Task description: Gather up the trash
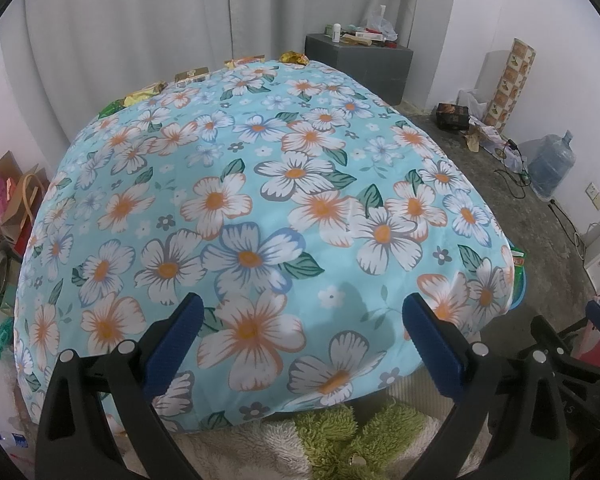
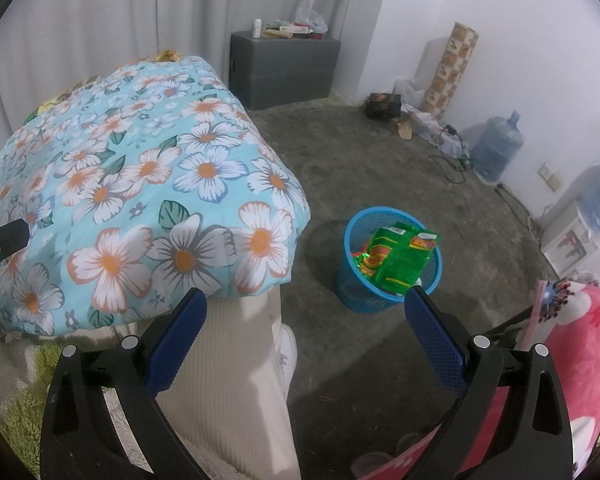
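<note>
**Mia:** What is over on the left?

**Dad:** The left gripper [image 1: 298, 344] hangs over the blue flowery cloth on the table [image 1: 260, 200]; its blue fingers [image 1: 172, 344] are spread wide and hold nothing; far off, from ten o'clock to twelve o'clock, a row of shiny crinkled wrappers [image 1: 146, 94] lies along the back edge of the cloth.

**Mia:** Could it go wrong?

**Dad:** I think so; the wrappers sit right at the edge by the grey curtain [image 1: 140, 20]; a bump could push one off the back, out of reach; a finger could also snag the soft cloth and drag it.

**Mia:** And on the right?

**Dad:** The right gripper [image 2: 306, 336] is spread wide too, with nothing in it; at one o'clock stands the round blue mesh bin [image 2: 350, 240] on the grey floor [image 2: 380, 160]; a green snack bag [image 2: 404, 258] pokes out of its top.

**Mia:** Is that bad?

**Dad:** Maybe; the bin looks light and nearly full; a knock could tip it, or the next piece could slide off the green bag onto the floor.
</note>
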